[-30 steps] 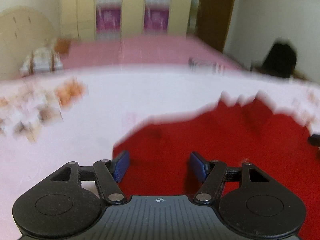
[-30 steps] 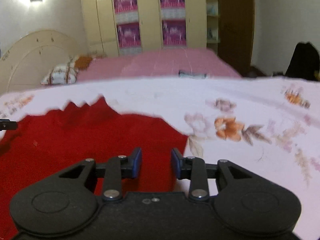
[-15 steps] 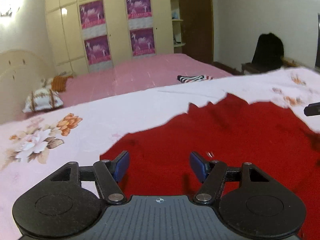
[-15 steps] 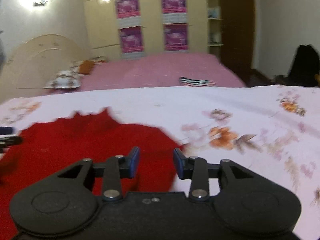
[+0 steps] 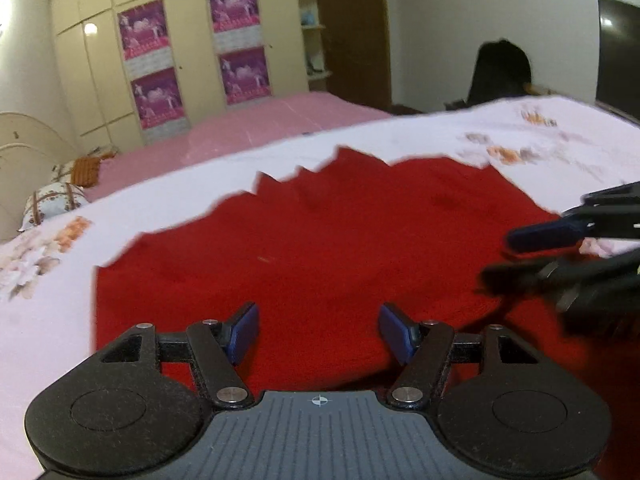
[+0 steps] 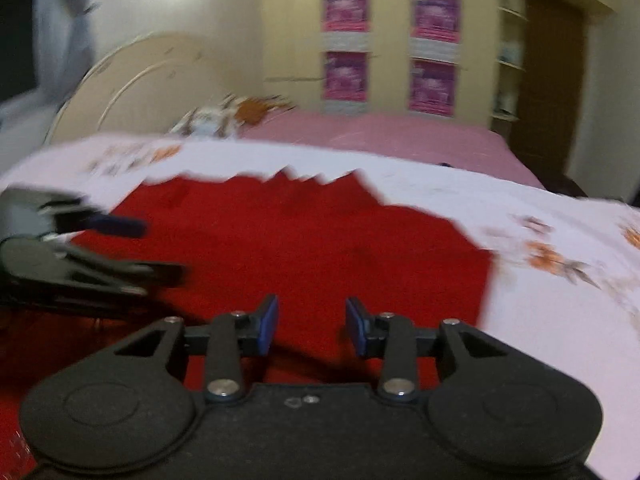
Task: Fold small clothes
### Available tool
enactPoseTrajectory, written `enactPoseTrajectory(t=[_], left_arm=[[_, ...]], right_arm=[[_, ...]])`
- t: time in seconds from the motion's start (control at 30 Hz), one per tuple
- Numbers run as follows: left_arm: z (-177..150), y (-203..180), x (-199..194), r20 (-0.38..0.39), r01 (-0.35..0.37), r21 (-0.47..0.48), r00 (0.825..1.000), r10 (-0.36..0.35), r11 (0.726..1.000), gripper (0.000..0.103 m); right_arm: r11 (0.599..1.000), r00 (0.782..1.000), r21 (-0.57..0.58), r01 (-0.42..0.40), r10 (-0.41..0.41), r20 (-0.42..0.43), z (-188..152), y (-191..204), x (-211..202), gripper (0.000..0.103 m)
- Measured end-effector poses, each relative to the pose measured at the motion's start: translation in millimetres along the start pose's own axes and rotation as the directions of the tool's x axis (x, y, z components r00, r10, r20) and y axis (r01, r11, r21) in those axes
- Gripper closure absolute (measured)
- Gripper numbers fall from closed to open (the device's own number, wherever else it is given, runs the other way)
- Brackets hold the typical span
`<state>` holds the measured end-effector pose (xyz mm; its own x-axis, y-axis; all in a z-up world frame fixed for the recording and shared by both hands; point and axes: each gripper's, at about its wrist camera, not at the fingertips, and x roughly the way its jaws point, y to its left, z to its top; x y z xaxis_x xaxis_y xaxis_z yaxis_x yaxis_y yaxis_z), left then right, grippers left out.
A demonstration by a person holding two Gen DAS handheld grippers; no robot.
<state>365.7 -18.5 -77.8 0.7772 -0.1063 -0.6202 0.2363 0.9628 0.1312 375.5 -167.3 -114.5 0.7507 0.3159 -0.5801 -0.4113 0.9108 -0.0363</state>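
Observation:
A red garment [image 5: 320,240] lies spread flat on a white floral sheet [image 5: 48,312]; its far edge is jagged. It also shows in the right wrist view [image 6: 304,240]. My left gripper [image 5: 318,334] is open and empty, low over the garment's near part. My right gripper [image 6: 311,326] is open and empty over the garment, right of the middle. The right gripper shows at the right edge of the left wrist view [image 5: 560,252], and the left gripper at the left edge of the right wrist view [image 6: 92,244].
Behind the sheet lies a pink bed [image 5: 256,128] with pillows [image 5: 52,200] at its left. Cream wardrobes with purple posters [image 5: 192,60] stand at the back. A dark chair [image 5: 500,72] and a brown door [image 5: 352,32] are at the right.
Both grippers have moved inward over the red garment, toward each other; each now shows in the other's view. Both stay open and empty.

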Motion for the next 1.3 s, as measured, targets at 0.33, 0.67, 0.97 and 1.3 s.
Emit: enactPoseTrajectory(t=[0.33,0.67,0.97,1.3], left_arm=[[-24.3,66.0,-23.4,-0.060,-0.138,-0.191,0.990,0.129,0.972,0.017],[-24.8,55.2,-13.5,-0.124,-0.098,-0.219,0.990,0.072,0.971,0.000],[-62.7,58.0,-83.9,-0.188,-0.156,-0.146,0.974,0.128,0.977,0.000],[-133.3,78.5,-172.4,-0.227,0.097,-0.327,0.957,-0.178,0.940,0.027]], right_arm=[[0.990,0.992,0.083,0.114,-0.109,-0.067,-13.6,-76.5,-3.8,0.058],[0.997,0.996,0.006,0.077,-0.076,-0.051,-11.9,-52.7,6.8,0.064],[0.947,0.990,0.307,-0.094,0.121,-0.070,-47.5,-97.2,-57.0,0.048],[0.747,0.933,0.624,-0.228,0.352,-0.080,-127.4,-97.5,-139.8,0.057]])
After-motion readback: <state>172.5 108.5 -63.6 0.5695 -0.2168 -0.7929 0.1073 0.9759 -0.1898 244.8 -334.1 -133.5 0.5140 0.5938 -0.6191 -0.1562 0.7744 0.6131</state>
